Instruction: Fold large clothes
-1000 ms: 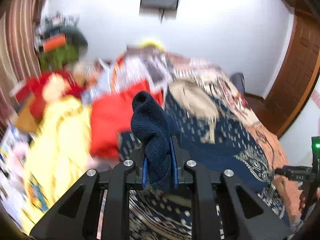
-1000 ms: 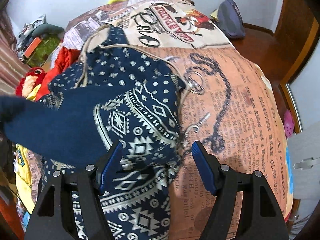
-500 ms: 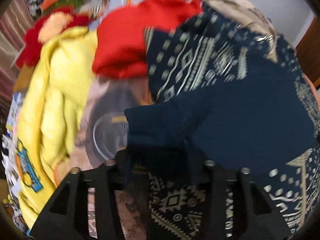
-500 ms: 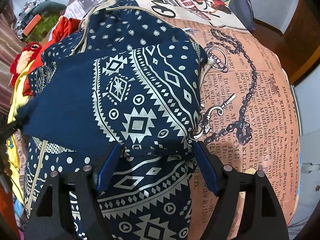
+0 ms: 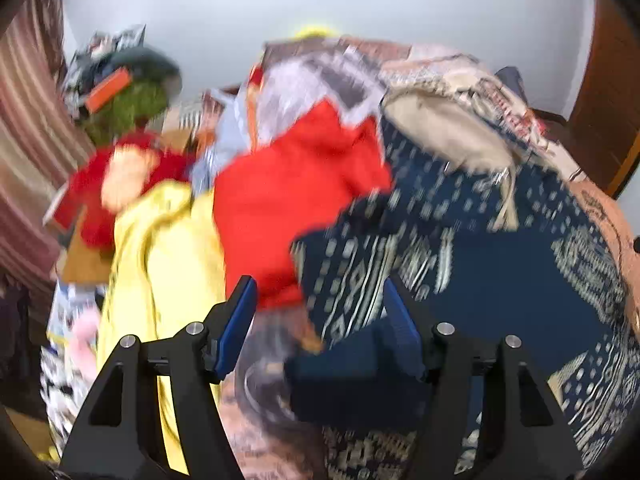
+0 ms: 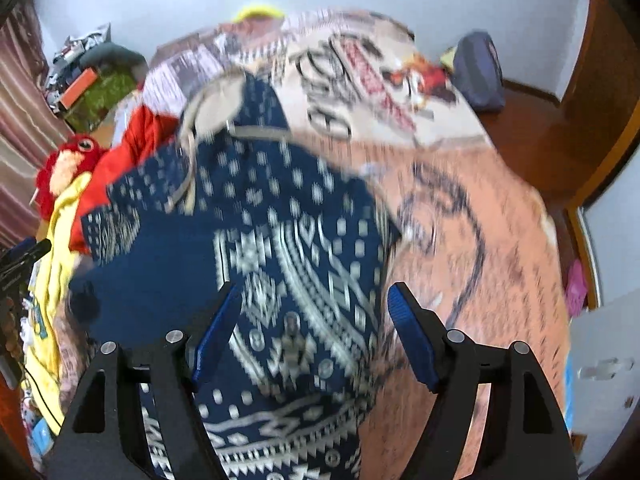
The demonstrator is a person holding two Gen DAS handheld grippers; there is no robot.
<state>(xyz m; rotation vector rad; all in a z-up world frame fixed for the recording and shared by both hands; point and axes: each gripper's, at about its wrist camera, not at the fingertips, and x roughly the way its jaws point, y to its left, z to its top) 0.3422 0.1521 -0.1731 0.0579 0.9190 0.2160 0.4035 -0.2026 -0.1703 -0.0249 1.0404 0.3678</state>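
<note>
A navy hoodie with cream patterns (image 6: 280,248) lies on the bed, its sleeve folded across the body; it also shows in the left wrist view (image 5: 500,264). Its plain navy cuff (image 5: 344,364) lies just below my left gripper (image 5: 320,316), which is open and empty above the hoodie's left edge. My right gripper (image 6: 314,336) is open and empty above the hoodie's lower right part. Both views are blurred by motion.
A red garment (image 5: 296,204) and a yellow garment (image 5: 160,264) lie left of the hoodie. A red plush toy (image 6: 64,168) sits at the far left. The bed has an orange printed cover (image 6: 480,248). A dark bag (image 6: 476,72) lies at the far right.
My left gripper, shut on the navy sleeve a second ago, laid it across the hoodie, opened and lifted away. My right gripper stayed open and rose from the hoodie.
</note>
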